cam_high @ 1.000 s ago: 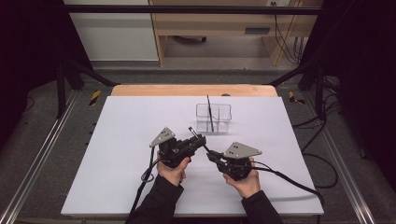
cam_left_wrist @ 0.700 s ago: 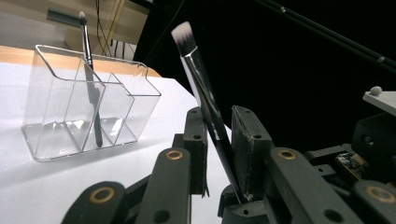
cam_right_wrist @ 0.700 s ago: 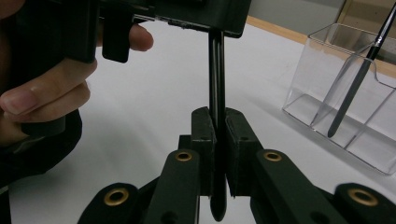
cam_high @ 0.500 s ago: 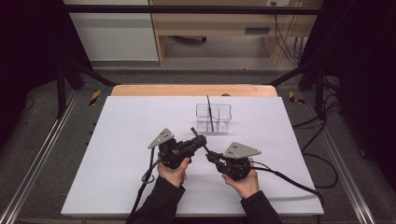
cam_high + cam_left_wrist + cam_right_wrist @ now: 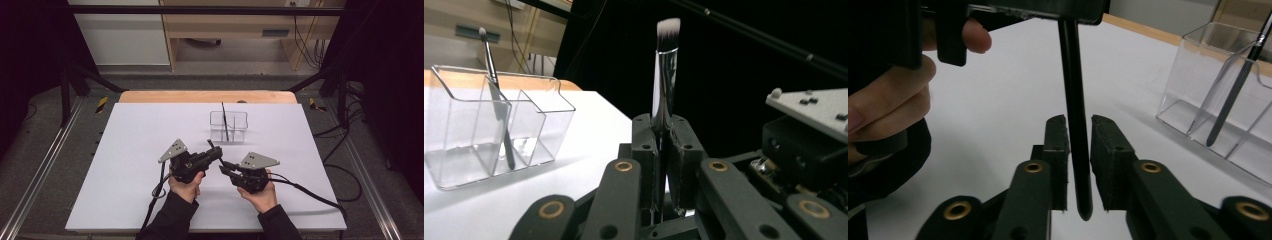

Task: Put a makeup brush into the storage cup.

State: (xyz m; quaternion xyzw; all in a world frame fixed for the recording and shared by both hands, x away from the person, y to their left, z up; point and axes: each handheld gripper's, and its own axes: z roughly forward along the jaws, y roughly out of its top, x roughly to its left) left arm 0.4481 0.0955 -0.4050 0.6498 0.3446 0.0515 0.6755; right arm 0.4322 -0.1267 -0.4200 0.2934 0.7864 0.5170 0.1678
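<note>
My left gripper [image 5: 663, 137] is shut on the silver ferrule of a makeup brush [image 5: 664, 85], whose white-tipped bristles point up. In the high view the left gripper [image 5: 216, 153] sits near the mat's middle, tip to tip with my right gripper [image 5: 223, 168]. The brush's black handle [image 5: 1070, 75] hangs down between the jaws of my right gripper [image 5: 1079, 124], which stand open with narrow gaps on either side of it. A clear divided organiser [image 5: 229, 126] [image 5: 499, 135] [image 5: 1218, 85] stands just beyond, and a thin dark brush [image 5: 224, 120] [image 5: 494, 80] [image 5: 1243, 75] leans in it.
A white mat [image 5: 125, 150] covers the wooden table [image 5: 150, 96]. Cables [image 5: 310, 192] trail from both grippers toward the near edge. A hand [image 5: 888, 100] holds the left gripper close by. Metal frame rails [image 5: 40, 175] run along both sides.
Both hands have drifted slightly toward the near edge. The left gripper keeps its hold on the brush.
</note>
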